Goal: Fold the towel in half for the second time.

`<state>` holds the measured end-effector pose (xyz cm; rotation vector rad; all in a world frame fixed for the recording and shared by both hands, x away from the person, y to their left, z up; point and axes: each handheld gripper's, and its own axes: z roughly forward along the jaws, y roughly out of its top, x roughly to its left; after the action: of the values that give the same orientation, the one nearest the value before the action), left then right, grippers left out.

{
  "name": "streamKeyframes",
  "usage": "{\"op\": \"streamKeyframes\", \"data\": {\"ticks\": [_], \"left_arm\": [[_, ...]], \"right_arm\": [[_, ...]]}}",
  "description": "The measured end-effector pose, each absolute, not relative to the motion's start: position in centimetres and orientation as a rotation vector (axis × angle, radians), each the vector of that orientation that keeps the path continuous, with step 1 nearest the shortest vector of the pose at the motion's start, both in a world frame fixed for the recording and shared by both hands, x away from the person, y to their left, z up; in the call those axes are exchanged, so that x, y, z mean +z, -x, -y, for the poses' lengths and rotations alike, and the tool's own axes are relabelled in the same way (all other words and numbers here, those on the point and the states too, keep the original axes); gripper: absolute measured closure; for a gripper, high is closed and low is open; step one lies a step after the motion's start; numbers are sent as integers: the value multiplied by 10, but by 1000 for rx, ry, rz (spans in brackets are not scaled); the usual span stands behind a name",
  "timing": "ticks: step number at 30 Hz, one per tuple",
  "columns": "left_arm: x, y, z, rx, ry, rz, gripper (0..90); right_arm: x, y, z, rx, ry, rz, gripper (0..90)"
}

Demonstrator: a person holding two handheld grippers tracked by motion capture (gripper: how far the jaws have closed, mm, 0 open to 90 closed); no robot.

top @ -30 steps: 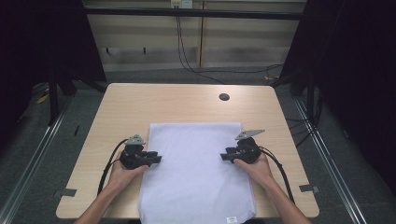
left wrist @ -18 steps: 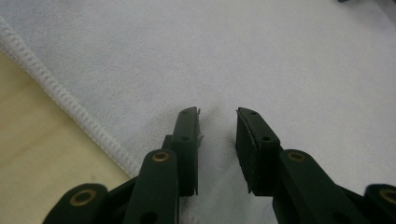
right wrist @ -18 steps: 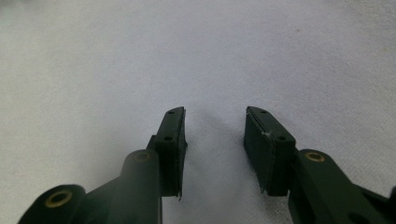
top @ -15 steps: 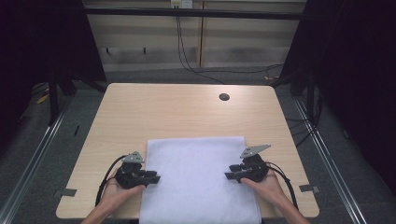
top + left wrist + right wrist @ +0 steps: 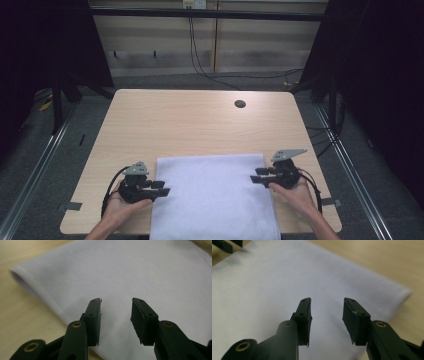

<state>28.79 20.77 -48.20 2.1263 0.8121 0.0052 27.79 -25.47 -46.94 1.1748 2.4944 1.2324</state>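
On the light wooden table [image 5: 150, 125], a person's left hand [image 5: 119, 206] comes in from the near edge and holds the left gripper [image 5: 159, 188] at the left side of a white cloth [image 5: 212, 195], its black jaws pointing right across the cloth's left edge. In the left gripper view those jaws stand apart with a clear gap between them, nothing held, over the cloth [image 5: 140, 272] just inside its hemmed edge, with bare table [image 5: 22, 315] to the left. The cloth lies flat in the near middle of the table, its far edge straight and its near part running off the table's front edge. At the cloth's right side, the right gripper [image 5: 259, 176] sits in the right hand [image 5: 295, 192], its jaws pointing left over the cloth's right edge. The right gripper view shows these jaws likewise parted and empty above the cloth [image 5: 274, 285], whose corner ends at the right against the wood. A dark round hole [image 5: 240, 104] sits in the table near its far right side.
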Motion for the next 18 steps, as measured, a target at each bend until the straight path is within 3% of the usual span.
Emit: {"op": "streamKeyframes", "data": {"ticks": [8,11,18], "left_arm": [[-476,-336,-225,101,-2036,-908,588],[-484,-357,-228,73,-2050,-937,570],[-501,-376,-221,35,-2075,-954,456]], "right_arm": [[-473,-330,275,1170,-1270,-2383,596],[-478,-344,276,1160,-1282,-2404,575],[-495,-361,273,1166,-1316,-2435,538]]}}
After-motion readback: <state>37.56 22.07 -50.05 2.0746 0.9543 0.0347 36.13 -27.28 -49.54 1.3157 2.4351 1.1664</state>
